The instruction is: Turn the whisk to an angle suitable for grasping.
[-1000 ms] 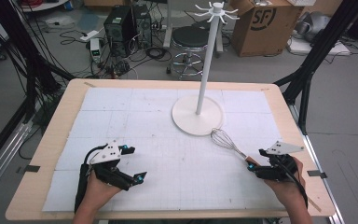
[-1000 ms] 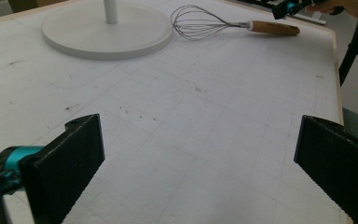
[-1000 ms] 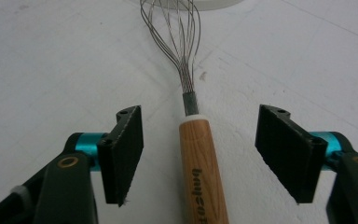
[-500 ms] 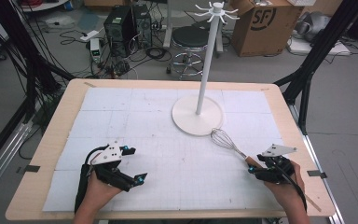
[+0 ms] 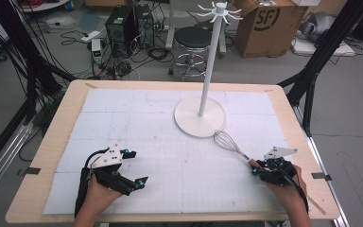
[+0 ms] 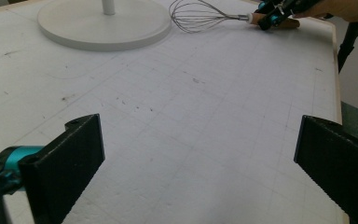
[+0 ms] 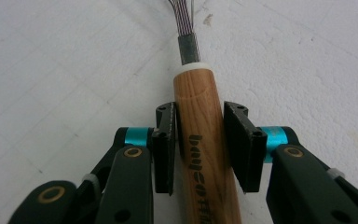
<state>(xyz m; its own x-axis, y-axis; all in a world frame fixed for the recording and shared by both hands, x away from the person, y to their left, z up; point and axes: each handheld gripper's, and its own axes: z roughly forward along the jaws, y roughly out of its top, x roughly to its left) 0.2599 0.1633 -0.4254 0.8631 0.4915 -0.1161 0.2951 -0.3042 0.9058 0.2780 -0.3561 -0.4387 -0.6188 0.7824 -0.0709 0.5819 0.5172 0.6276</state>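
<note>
A wire whisk (image 5: pixel 224 141) with a wooden handle (image 7: pixel 203 116) lies on the white mat at the right, its wires pointing toward the stand's base. My right gripper (image 5: pixel 256 169) sits low over the handle's end. Its jaws have just been closing, and both pads now press on the handle's sides (image 7: pixel 199 144). My left gripper (image 5: pixel 136 166) rests at the front left of the mat, open with nothing between its black jaws (image 6: pixel 196 158). The left gripper view also has the whisk (image 6: pixel 200 16) and the right gripper (image 6: pixel 272 14) far off at the top.
A white stand with a round base (image 5: pixel 201 118) and a tall pole topped by hooks (image 5: pixel 220 9) is at the back centre of the mat, base (image 6: pixel 102 23) close to the whisk's wires. The wooden table edge (image 5: pixel 312 156) runs just right of the right hand.
The right gripper's jaws have narrowed around the whisk's handle and the hand has crept slightly toward it. The left hand and the whisk have stayed put.
</note>
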